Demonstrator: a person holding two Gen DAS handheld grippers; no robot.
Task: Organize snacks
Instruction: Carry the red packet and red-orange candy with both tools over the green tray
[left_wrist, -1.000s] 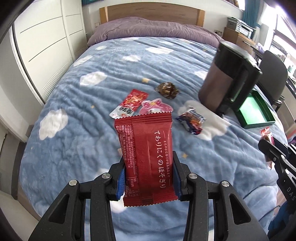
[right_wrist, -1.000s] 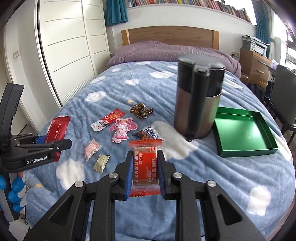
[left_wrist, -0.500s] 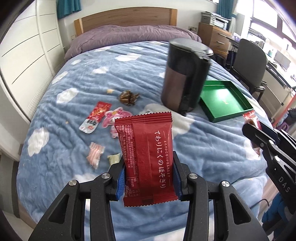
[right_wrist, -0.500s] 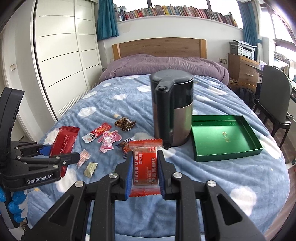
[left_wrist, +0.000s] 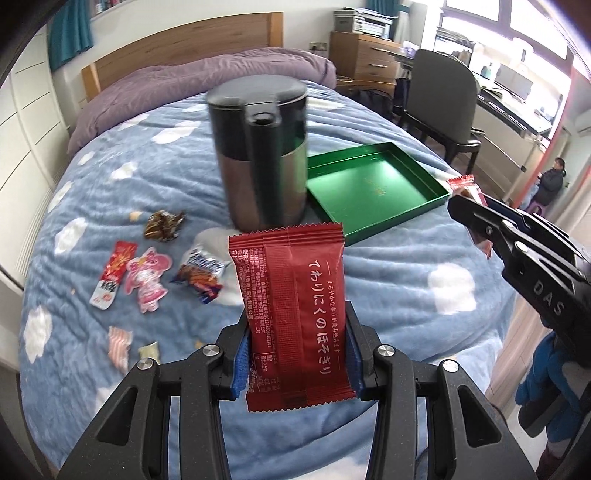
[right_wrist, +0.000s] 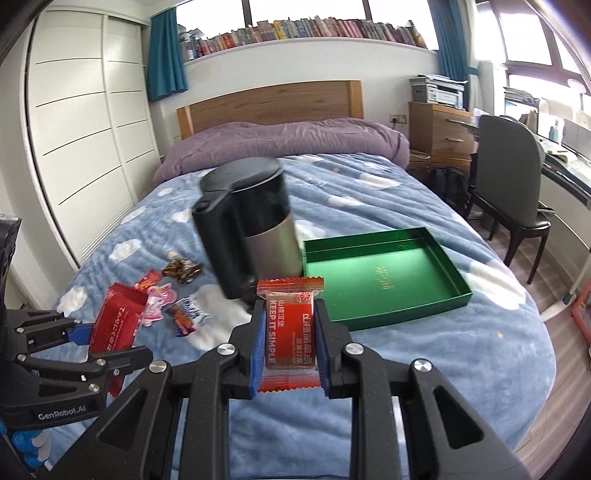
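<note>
Left wrist view, nearest first: the left tool (left_wrist: 297, 354) has its jaws pressed against the two long sides of a dark red snack packet (left_wrist: 293, 314), which stands upright between the blue pads with white Japanese lettering facing the camera; the packet is pinched low down and its crimped top edge rises well above the fingertips; at the right edge of the same view the right tool (left_wrist: 476, 221) reaches in from the side, an orange-red wrapper showing at its tip; right wrist view shows that right tool (right_wrist: 289, 343) closed on an orange-red snack bar (right_wrist: 290, 332) printed "KEEP IT SIMPLE", the bar upright and squeezed between both blue pads, with the left tool (right_wrist: 107, 343) and its red packet low on the left; past both tools lies the bed (left_wrist: 388, 280), covered by a blue blanket with white clouds; loose on it to the left are a striped pink candy (left_wrist: 119, 346) and a small pale sachet (left_wrist: 149, 350), then a blue and orange wrapper (left_wrist: 199, 273), a pink character-shaped packet (left_wrist: 147, 278) and a red and white sachet (left_wrist: 112, 275) just beside it, and farther off a brown crinkled wrapper (left_wrist: 164, 225); behind these stands a black and steel kettle (left_wrist: 258, 155), upright; just beside it on the right sits an open green tray (right_wrist: 384, 278); farthest are a purple duvet (right_wrist: 280, 142), a wooden headboard (right_wrist: 266, 101) and a grey chair (right_wrist: 509, 173).
</note>
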